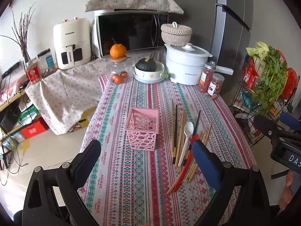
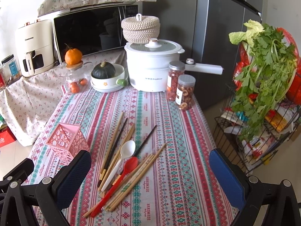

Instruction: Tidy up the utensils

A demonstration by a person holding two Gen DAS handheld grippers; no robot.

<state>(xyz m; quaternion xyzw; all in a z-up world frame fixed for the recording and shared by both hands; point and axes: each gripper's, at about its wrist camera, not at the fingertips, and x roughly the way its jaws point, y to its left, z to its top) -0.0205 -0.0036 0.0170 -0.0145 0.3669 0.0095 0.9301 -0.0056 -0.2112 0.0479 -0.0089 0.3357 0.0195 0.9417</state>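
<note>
Utensils (image 2: 120,167) beside seemingly empty pink basket (image 1: 143,130); both grippers, left (image 1: 144,154) and right (image 2: 150,167), wide apart, holding nothing.

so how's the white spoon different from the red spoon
The white spoon is pale and lies further up the pile; the red spoon is bright red and reaches nearer the table edge. Both lie flat among the chopsticks, bowls pointing away, untouched.

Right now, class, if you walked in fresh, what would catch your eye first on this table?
The loose pile of wooden and black chopsticks with a white plastic spoon and a red plastic spoon lies mid-table. The empty pink perforated plastic basket stands just left of it. At the far edge sits a white electric pot.
</note>
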